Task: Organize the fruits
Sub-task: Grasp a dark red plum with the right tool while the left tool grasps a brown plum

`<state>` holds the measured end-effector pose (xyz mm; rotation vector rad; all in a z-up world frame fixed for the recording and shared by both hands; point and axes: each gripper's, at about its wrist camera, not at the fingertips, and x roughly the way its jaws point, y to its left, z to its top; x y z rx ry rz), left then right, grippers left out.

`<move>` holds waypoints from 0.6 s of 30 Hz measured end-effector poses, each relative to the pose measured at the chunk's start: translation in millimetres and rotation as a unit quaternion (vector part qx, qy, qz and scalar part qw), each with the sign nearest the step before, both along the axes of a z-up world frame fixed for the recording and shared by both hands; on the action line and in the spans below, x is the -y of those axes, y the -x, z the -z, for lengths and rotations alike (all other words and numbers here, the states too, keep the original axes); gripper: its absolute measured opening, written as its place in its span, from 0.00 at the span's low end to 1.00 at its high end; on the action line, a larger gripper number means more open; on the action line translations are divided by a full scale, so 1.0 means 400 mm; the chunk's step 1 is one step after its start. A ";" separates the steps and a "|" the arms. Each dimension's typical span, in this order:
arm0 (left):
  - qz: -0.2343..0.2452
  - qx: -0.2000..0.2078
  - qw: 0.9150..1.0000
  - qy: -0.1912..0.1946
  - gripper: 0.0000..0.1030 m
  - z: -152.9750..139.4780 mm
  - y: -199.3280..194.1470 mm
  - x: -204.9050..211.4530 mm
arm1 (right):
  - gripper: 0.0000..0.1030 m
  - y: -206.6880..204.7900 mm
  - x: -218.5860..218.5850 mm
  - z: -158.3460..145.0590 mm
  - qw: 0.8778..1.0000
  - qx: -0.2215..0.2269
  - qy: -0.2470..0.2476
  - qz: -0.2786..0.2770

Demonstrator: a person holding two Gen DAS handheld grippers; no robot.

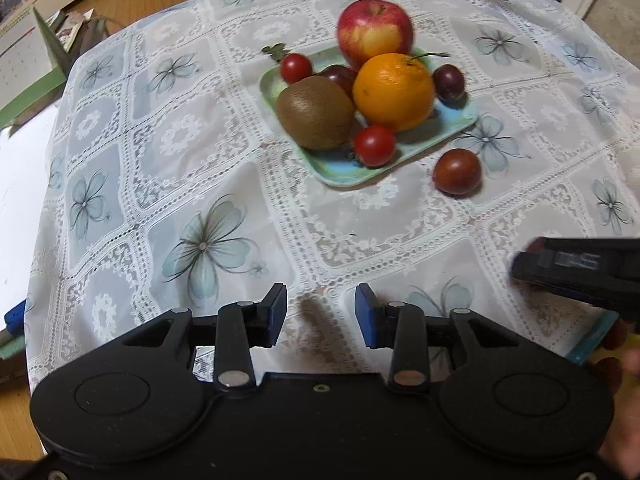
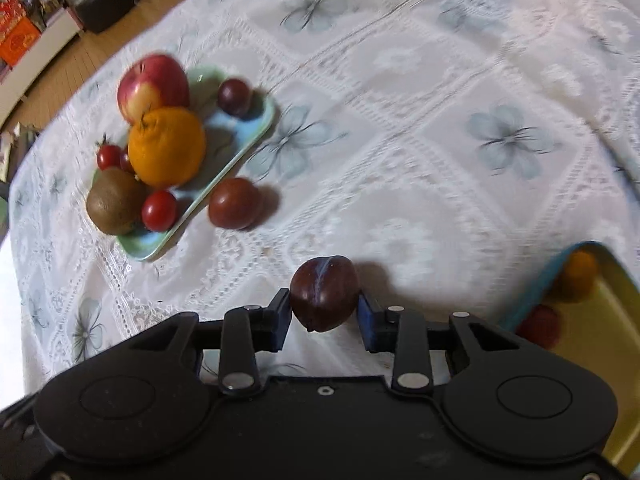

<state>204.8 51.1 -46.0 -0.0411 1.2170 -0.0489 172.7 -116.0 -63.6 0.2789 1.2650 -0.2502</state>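
We count one apple [image 1: 374, 32], one orange [image 1: 394, 91] and one kiwi [image 1: 315, 113] on the green tray [image 1: 340, 170], with two cherry tomatoes [image 1: 375, 145] and two dark plums [image 1: 449, 82] beside them. One dark tomato [image 1: 458, 171] lies just off that tray, and one more plum [image 2: 324, 298] farther away. A second, yellow tray [image 2: 612, 320] holds two blurred fruits.

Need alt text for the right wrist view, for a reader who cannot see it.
The right gripper holds a dark plum between its fingers above a lace floral tablecloth. To the left, a green tray carries an apple, orange, kiwi and small red fruits, with a dark tomato beside it; a yellow tray shows at the right edge.
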 end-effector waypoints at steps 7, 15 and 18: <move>0.026 0.013 0.999 0.035 0.45 -0.004 0.008 0.048 | 0.34 0.116 0.165 -0.096 0.999 0.033 -0.002 0.034; 0.060 0.043 0.997 0.016 0.46 -0.021 0.003 0.146 | 0.34 0.163 0.273 -0.097 0.996 0.065 0.022 0.054; 0.060 0.048 0.997 0.019 0.46 -0.031 -0.028 0.180 | 0.34 0.153 0.282 -0.065 0.996 0.062 0.038 0.055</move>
